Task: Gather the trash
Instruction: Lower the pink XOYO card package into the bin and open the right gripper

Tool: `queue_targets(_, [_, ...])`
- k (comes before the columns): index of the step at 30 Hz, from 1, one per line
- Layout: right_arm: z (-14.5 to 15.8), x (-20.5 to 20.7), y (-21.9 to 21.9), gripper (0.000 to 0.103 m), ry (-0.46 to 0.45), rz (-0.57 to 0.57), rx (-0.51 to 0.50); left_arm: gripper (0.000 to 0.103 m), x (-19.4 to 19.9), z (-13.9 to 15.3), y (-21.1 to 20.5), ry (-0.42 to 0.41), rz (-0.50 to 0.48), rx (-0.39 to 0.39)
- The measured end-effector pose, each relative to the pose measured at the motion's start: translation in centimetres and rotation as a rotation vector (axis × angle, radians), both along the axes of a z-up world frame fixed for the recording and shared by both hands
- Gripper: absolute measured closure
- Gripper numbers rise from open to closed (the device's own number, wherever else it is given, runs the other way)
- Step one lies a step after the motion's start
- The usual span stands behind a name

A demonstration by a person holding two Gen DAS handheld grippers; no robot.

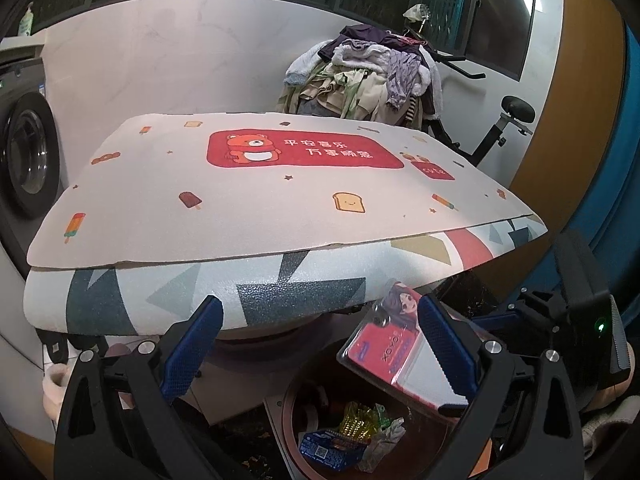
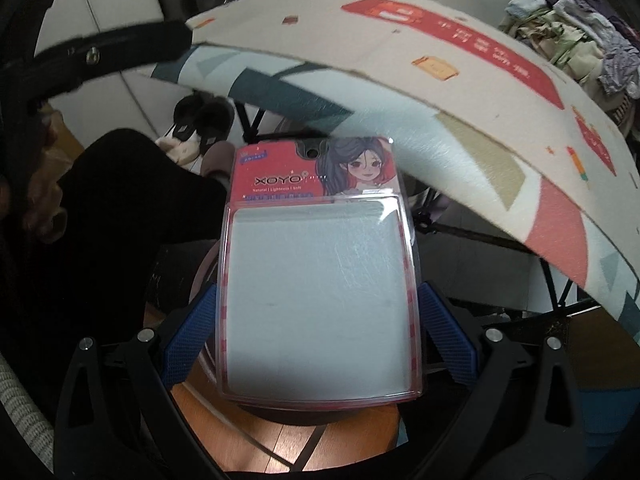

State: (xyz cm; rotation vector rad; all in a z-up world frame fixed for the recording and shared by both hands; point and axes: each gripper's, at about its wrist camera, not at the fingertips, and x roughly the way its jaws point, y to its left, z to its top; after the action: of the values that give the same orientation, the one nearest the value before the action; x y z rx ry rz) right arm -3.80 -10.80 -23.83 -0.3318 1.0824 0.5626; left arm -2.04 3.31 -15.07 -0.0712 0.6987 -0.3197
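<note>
A clear blister pack point(image 2: 320, 280) with a red card and a cartoon girl sits between the blue pads point(image 2: 188, 340) of my right gripper point(image 2: 320, 340), which is shut on its two side edges. In the left wrist view the same pack point(image 1: 384, 344) hangs tilted over a round brown bin point(image 1: 288, 412). The bin holds a blue wrapper point(image 1: 332, 450) and a yellow-green wrapper point(image 1: 356, 424). My left gripper point(image 1: 320, 344) is open and empty, beside the pack and in front of the table edge. The right gripper's fingertips are hidden in the left wrist view.
A low table with a printed mat point(image 1: 280, 184) overhangs the bin. A washing machine point(image 1: 28, 152) stands at the left. A laundry pile point(image 1: 372, 76) and an exercise bike point(image 1: 500, 128) are behind. Dark slippers point(image 2: 200, 124) and a person's dark trouser leg point(image 2: 120, 208) are under the table.
</note>
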Motion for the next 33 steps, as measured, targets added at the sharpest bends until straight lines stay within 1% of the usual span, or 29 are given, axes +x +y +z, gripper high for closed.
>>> queue_targets(6, [-2.1, 0.9, 0.0, 0.007, 0.111, -0.013, -0.036, 0.008, 0.0, -0.2, 0.0, 0.006, -0.002, 0.005])
queue_targets(14, [-3.2, 2.3, -1.6, 0.006, 0.168, -0.112, -0.03, 0.008, 0.0, -0.3, -0.2, 0.01, -0.007, 0.013])
queue_targets(21, [-2.6, 2.7, -2.7, 0.006, 0.156, -0.183, 0.006, 0.008, 0.0, -0.3, -0.1, 0.01, -0.005, 0.01])
queue_targets(33, [-1.1, 3.1, -3.8, 0.006, 0.1, -0.243, 0.05, 0.007, 0.0, -0.3, -0.3, 0.007, -0.009, 0.018])
